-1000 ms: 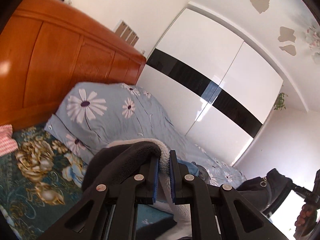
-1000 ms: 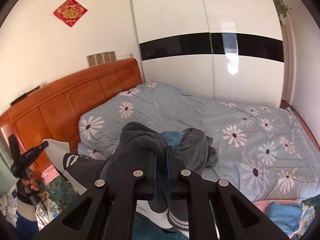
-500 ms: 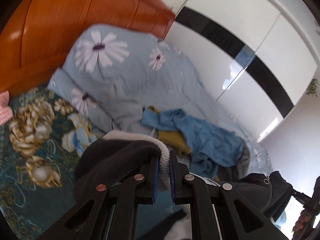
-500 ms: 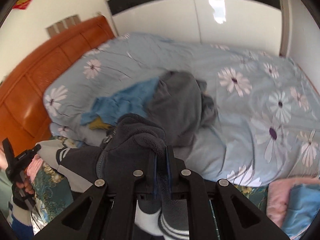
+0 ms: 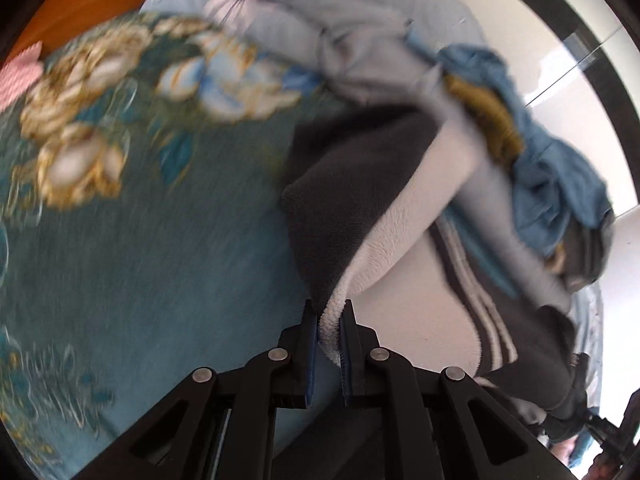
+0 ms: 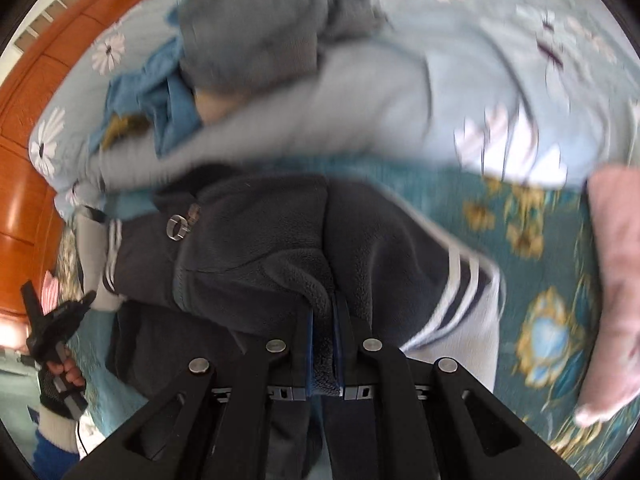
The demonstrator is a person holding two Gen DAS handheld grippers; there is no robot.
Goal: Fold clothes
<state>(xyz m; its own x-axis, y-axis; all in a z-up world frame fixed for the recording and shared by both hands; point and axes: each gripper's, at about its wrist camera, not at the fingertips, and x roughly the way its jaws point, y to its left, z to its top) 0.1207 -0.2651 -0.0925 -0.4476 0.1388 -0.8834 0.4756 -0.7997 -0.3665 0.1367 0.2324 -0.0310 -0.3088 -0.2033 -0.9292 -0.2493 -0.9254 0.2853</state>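
A dark grey fleece jacket (image 6: 256, 240) with a white fleecy lining (image 5: 400, 216) and white stripes (image 6: 460, 280) hangs stretched between both grippers, low over the teal floral bedspread (image 5: 140, 240). My left gripper (image 5: 328, 316) is shut on one edge of it, the lining showing between the blue pads. At the other edge my right gripper (image 6: 323, 304) is shut on dark fleece beside the zip pull ring (image 6: 178, 226). In the right wrist view the left gripper's handle (image 6: 48, 320) shows at far left in a gloved hand.
A pile of clothes lies on the pale blue daisy duvet (image 6: 500, 80): a grey garment (image 6: 248, 28), a blue one (image 5: 552, 176) and a mustard one (image 5: 488, 116). Folded pink fabric (image 6: 616, 272) sits at right. An orange wooden headboard (image 6: 24, 120) stands at left.
Both grippers have tipped downward with the jacket, from facing the wardrobe and wall to facing the bedspread. The jacket has spread wider and come lower. Both frames are motion-blurred now.
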